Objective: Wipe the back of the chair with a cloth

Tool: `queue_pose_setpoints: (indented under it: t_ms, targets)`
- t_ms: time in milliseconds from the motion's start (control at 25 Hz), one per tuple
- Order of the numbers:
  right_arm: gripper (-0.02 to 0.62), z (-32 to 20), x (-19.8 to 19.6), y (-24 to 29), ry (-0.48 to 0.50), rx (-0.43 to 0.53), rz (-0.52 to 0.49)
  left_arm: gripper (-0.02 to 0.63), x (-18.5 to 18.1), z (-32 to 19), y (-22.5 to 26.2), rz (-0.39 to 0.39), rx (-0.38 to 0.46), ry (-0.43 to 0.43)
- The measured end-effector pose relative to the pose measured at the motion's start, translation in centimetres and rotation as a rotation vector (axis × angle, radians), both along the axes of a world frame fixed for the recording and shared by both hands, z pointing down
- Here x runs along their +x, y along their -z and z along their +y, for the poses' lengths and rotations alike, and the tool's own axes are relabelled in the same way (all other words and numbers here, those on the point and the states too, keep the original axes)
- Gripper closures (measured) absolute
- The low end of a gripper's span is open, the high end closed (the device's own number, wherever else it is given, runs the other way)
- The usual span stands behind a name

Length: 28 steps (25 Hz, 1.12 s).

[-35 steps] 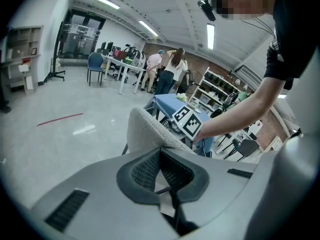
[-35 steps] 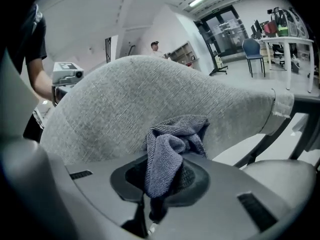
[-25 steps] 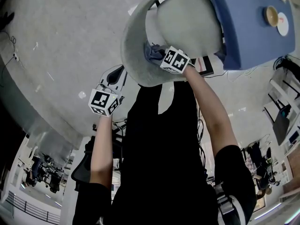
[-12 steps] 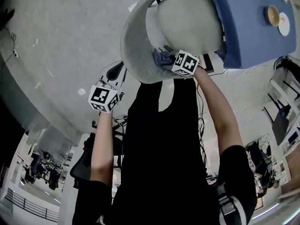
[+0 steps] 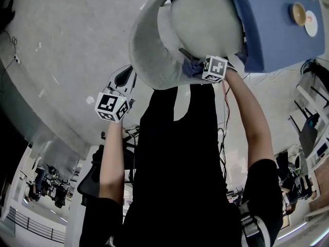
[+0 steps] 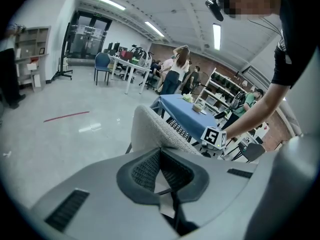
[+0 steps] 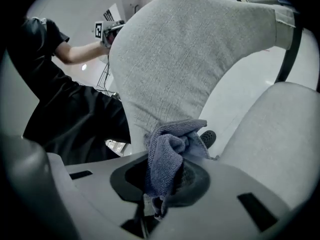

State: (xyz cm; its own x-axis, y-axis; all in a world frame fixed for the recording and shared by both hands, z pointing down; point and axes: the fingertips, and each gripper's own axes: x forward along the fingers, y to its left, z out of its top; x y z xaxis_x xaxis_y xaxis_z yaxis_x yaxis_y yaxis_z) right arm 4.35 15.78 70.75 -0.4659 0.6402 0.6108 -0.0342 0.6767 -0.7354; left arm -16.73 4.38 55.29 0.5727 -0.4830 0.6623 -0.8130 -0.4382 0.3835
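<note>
The blue cloth (image 7: 170, 151) is bunched up in my right gripper (image 7: 165, 179), whose jaws are clamped tight on it. Its folds press against the lower part of the grey fabric chair back (image 7: 175, 59), on the inner side, just beside the seat (image 7: 280, 139). My left gripper (image 6: 162, 171) has its jaws closed together on nothing, and I hold it in the air on the outer side of the curved back, apart from it. Past the chair stands a blue-covered table (image 5: 272, 35) with a bowl (image 5: 297, 17) on it.
</note>
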Motion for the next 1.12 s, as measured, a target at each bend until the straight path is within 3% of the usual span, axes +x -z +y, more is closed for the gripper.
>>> queue_pose_setpoints:
  t_ms: [200,520,920,1120]
  targets:
    - [0.525,0.2,1.4,-0.1,-0.029,-0.026,0.039,0.583,0.0,0.0,0.1,-0.007,0.001,0.002]
    - [0.525,0.0,3.4,-1.3,0.015,0.05,0.084,0.584,0.0,0.0,0.2,-0.007,0.005,0.013]
    - [0.525,0.3,5.3,-2.1,0.144,0.105,0.169,0.584,-0.1,0.1,0.2,-0.001,0.003,0.024]
    - [0.525,-0.4,5.7,-3.3,0.088,0.103,0.205,0.584,-0.2,0.0,0.1,0.009,0.005,0.034]
